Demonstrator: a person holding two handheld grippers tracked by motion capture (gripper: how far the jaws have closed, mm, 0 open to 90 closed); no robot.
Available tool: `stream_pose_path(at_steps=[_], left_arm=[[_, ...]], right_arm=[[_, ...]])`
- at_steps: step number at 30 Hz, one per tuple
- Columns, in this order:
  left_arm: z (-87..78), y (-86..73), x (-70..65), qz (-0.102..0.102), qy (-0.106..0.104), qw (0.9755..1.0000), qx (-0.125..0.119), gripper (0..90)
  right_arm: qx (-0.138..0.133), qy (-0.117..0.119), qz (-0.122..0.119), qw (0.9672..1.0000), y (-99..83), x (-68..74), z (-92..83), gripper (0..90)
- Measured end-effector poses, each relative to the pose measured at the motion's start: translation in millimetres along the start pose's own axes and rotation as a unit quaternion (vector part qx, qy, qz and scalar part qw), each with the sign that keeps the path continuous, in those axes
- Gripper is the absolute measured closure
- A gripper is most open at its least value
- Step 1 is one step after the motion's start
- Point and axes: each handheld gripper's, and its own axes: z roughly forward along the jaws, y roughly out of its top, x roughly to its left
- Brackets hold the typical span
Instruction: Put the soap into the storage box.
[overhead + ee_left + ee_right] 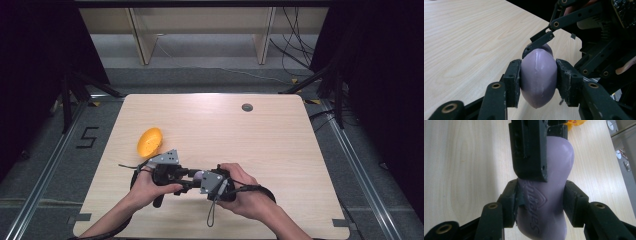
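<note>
A smooth lilac soap-shaped bar [538, 77] was pinched by the left gripper [538, 81] and right gripper [541, 203], near the orange bowl [149, 141]. A handover was judged underway; one release was required next.

Purple soap bar [549, 195]: raised lettering partly covered by left tool [531, 150]; lower end cut off below right tool [541, 202].

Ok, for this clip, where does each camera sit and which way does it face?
High view: above the person's side, looking forward and down on the table; forearms, both hands.
Left gripper view: rides the left gripper, looking along its jaws clamping a purple soap bar.
Right gripper view: rides the right gripper, its jaws on that bar.
Shared: the bar, and the opposite gripper.
</note>
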Motion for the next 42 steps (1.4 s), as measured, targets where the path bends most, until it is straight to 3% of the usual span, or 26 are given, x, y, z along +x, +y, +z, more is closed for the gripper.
stream_pose_path(at_steps=[1, 4, 5, 6, 8, 9, 10, 12, 14, 16, 17, 18, 19, 20, 21, 23, 24, 26, 27, 29, 33, 34, 36, 38, 40, 42], left_arm=[[-0.3, 0.2, 0.4, 0.002, -0.003, 1.0, 0.002, 56.2], [-1.5, 0.7, 1.4, -0.005, -0.01, 0.9999, 0.004, 56.4], [-1.6, 0.9, 1.1, -0.004, -0.009, 0.9999, 0.005, 56.4], [-1.6, 1.1, 0.8, -0.002, -0.009, 0.9999, 0.007, 56.5], [-2.7, 1.5, -0.3, 0.003, -0.005, 0.9999, 0.01, 56.8], [-3.3, 1.2, -1.2, -0.001, -0.008, 0.9999, 0.009, 57.3], [-3.2, 1.3, -1.5, 0.005, -0.006, 1.0, 0.005, 57.7], [-6.1, 3.0, -3.5, 0.011, 0.0, 0.9999, 0.011, 58.3], [-8.0, 4.0, -4.9, 0.016, 0.002, 0.9998, 0.01, 58.6], [-10.0, 4.9, -5.5, 0.008, 0.001, 0.9999, 0.007, 58.8], [-10.8, 4.8, -5.1, -0.001, -0.002, 1.0, 0.005, 58.9], [-11.6, 5.1, -4.7, -0.009, -0.001, 1.0, 0.002, 58.9], [-12.5, 5.1, -5.0, -0.021, 0.004, 0.9998, 0.002, 58.9], [-13.8, 5.3, -3.9, -0.022, 0.006, 0.9997, 0.0, 58.9], [-15.5, 5.6, -2.9, -0.025, 0.012, 0.9996, -0.001, 58.9], [-19.2, 5.4, -0.8, -0.03, 0.031, 0.9991, 0.0, 58.9], [-20.9, 5.4, 0.3, -0.031, 0.04, 0.9987, 0.0, 58.9], [-25.1, 3.4, 4.9, -0.044, 0.056, 0.9974, -0.013, 58.9], [-26.8, 2.8, 6.9, -0.05, 0.058, 0.9969, -0.016, 58.9], [-32.6, 0.4, 10.9, -0.063, 0.087, 0.9937, -0.03, 58.9], [-48.9, -2.6, 17.5, -0.088, 0.146, 0.9836, -0.06, 58.9], [-53.4, -2.8, 18.5, -0.099, 0.163, 0.9792, -0.071, 58.9], [-62.5, -2.6, 21.1, -0.109, 0.195, 0.9706, -0.089, 58.9], [-72.9, -1.9, 24.4, -0.126, 0.236, 0.9568, -0.113, 58.9], [-81.2, -2.3, 28.3, -0.156, 0.258, 0.9424, -0.144, 58.9], [-90.2, -4.7, 32.3, -0.187, 0.289, 0.9207, -0.184, 58.9]], right_arm=[[0.009, 0.004, 0.02, 0.9998, 1.0, 2.8, -1.4, 52.3], [0.008, 0.003, 0.018, 0.9998, 2.2, 4.1, -2.1, 52.3], [-0.004, -0.003, -0.004, 1.0, 2.1, 1.5, -0.8, 52.3], [0.007, 0.0, 0.009, 0.9999, 3.2, 3.0, -2.7, 52.3], [0.009, 0.001, 0.011, 0.9999, 4.2, 4.0, -2.6, 52.3], [-0.003, -0.003, -0.016, 0.9999, 3.5, 1.0, -0.7, 52.3], [-0.002, -0.002, -0.02, 0.9998, 3.9, 0.9, -0.9, 52.3], [0.005, 0.002, 0.008, 1.0, 5.3, 4.3, -2.7, 52.3], [0.0, 0.001, 0.002, 1.0, 5.4, 3.3, -2.7, 52.2], [-0.004, -0.001, 0.007, 1.0, 5.9, 4.2, -3.6, 52.0], [-0.013, -0.003, -0.014, 0.9998, 5.6, 1.2, -3.0, 51.7], [-0.007, 0.0, 0.006, 1.0, 6.6, 3.0, -4.2, 51.3], [-0.019, -0.003, -0.025, 0.9995, 5.8, -1.7, -2.4, 50.6], [-0.018, -0.004, -0.025, 0.9995, 5.7, -1.9, -2.3, 49.2], [-0.004, -0.002, 0.0, 1.0, 6.2, 1.0, -3.2, 46.4], [-0.012, -0.011, -0.028, 0.9995, 3.0, -4.5, -1.6, 41.2], [-0.004, -0.013, -0.002, 0.9999, 2.3, -3.6, -4.8, 39.6], [-0.008, -0.024, -0.016, 0.9996, -0.3, -7.8, -8.4, 37.2], [-0.01, -0.032, -0.01, 0.9994, -2.3, -10.5, -12.3, 36.3], [-0.013, -0.045, 0.003, 0.9989, -6.4, -14.3, -18.5, 35.8], [-0.011, -0.066, 0.047, 0.9967, -24.4, -22.5, -30.5, 36.0], [-0.017, -0.064, 0.04, 0.997, -28.3, -24.8, -30.7, 36.1], [-0.009, -0.066, 0.078, 0.9947, -39.4, -22.8, -33.6, 36.2], [-0.006, -0.059, 0.1, 0.9932, -51.2, -19.8, -34.6, 36.4], [-0.004, -0.053, 0.113, 0.9922, -61.1, -16.8, -35.3, 36.8], [-0.003, -0.053, 0.127, 0.9905, -69.0, -13.8, -36.2, 37.5]])
